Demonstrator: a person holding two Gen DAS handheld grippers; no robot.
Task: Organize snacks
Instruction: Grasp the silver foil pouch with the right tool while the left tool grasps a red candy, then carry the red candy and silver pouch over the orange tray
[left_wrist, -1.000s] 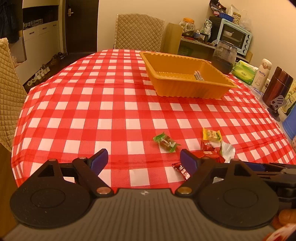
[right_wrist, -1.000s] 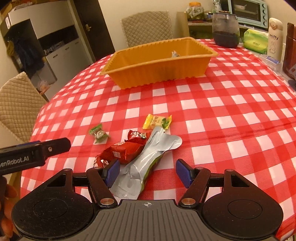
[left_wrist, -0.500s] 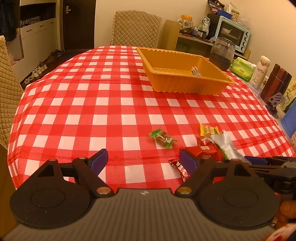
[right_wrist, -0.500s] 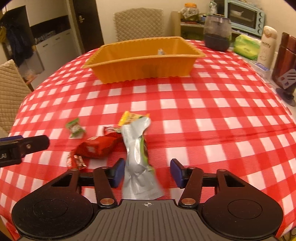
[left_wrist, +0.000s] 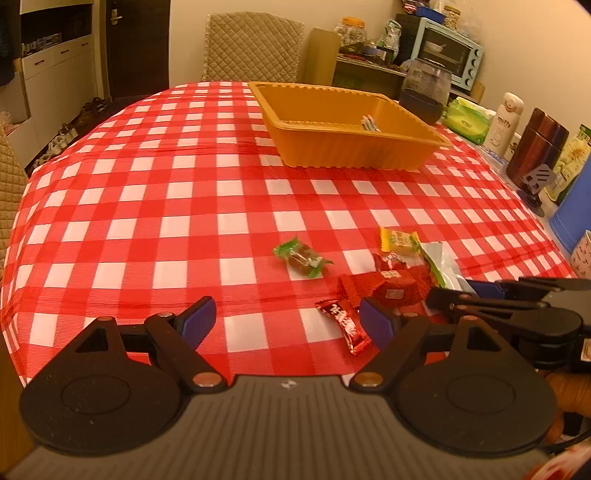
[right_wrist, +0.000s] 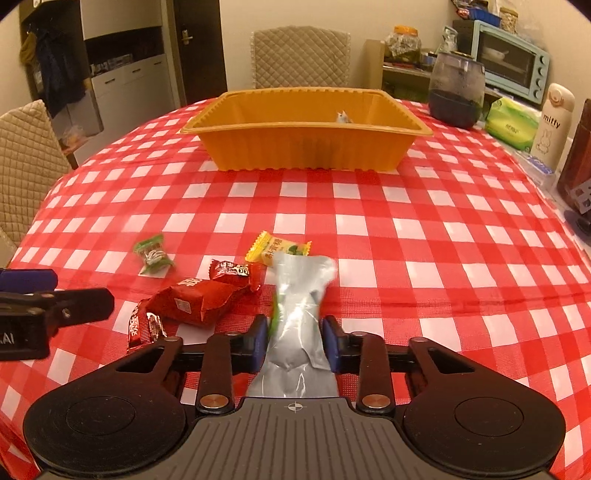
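My right gripper (right_wrist: 295, 341) is shut on a long silver snack packet (right_wrist: 300, 314) with a green edge, near the table's front edge; the packet also shows in the left wrist view (left_wrist: 441, 264). Beside it lie a red packet (right_wrist: 199, 301), two small red candies (right_wrist: 231, 271) (right_wrist: 144, 328), a yellow candy (right_wrist: 279, 247) and a green-wrapped candy (right_wrist: 153, 254). My left gripper (left_wrist: 286, 323) is open and empty, low over the front edge, left of the red candy (left_wrist: 343, 323). The orange tray (right_wrist: 306, 144) stands at the far middle with one small wrapped snack (right_wrist: 343, 117) inside.
A red-checked cloth (left_wrist: 147, 206) covers the table. Along the right side stand a dark glass jar (right_wrist: 456, 94), a green tissue pack (right_wrist: 511, 123), a white miffy bottle (right_wrist: 552, 127) and a brown flask (left_wrist: 537, 147). Quilted chairs stand behind (right_wrist: 301, 57) and to the left (right_wrist: 26, 166).
My right gripper has closed its fingers on the silver packet, which now points straight ahead between them. The left gripper has drawn back a little, staying open.
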